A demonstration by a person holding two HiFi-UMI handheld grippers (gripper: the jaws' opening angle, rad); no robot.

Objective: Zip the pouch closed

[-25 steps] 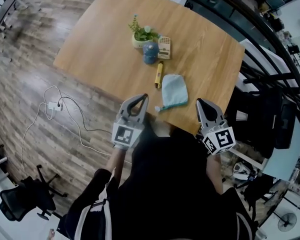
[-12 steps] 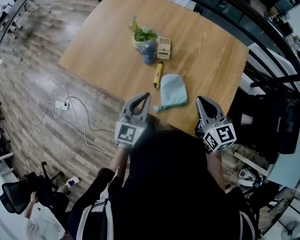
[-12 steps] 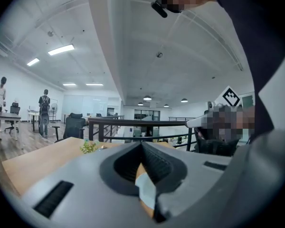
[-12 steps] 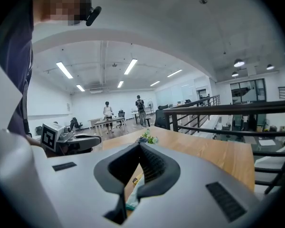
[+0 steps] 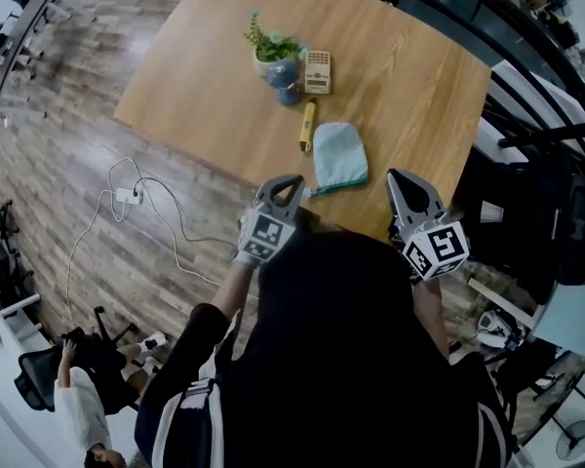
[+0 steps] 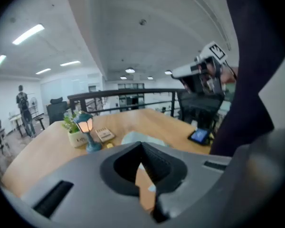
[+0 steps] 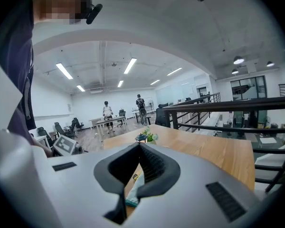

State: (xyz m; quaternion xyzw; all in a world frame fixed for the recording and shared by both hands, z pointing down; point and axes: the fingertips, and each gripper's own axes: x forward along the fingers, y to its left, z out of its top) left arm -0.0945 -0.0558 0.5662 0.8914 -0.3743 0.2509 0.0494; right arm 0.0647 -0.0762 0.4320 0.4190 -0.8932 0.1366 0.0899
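Note:
A light blue pouch (image 5: 339, 156) lies flat near the front edge of the wooden table (image 5: 195, 86), with its zip end toward me. My left gripper (image 5: 292, 180) is shut and empty, its tips just left of the pouch's near corner. My right gripper (image 5: 398, 175) is also shut and empty, right of the pouch at the table's edge. In the left gripper view the pouch (image 6: 135, 137) shows just beyond the closed tips (image 6: 142, 144). In the right gripper view a strip of the pouch (image 7: 133, 186) shows through the gap behind the closed tips (image 7: 140, 145).
Behind the pouch lie a yellow pen-like stick (image 5: 306, 125), a small blue lamp (image 5: 285, 78), a potted plant (image 5: 271, 52) and a tan box (image 5: 318, 70). Black chairs (image 5: 526, 222) stand at the right. A cable with a power strip (image 5: 129, 195) lies on the floor at the left.
My left gripper has sunk and moved right, closer to the pouch's near corner. The right gripper has shifted only a little. Both stayed shut.

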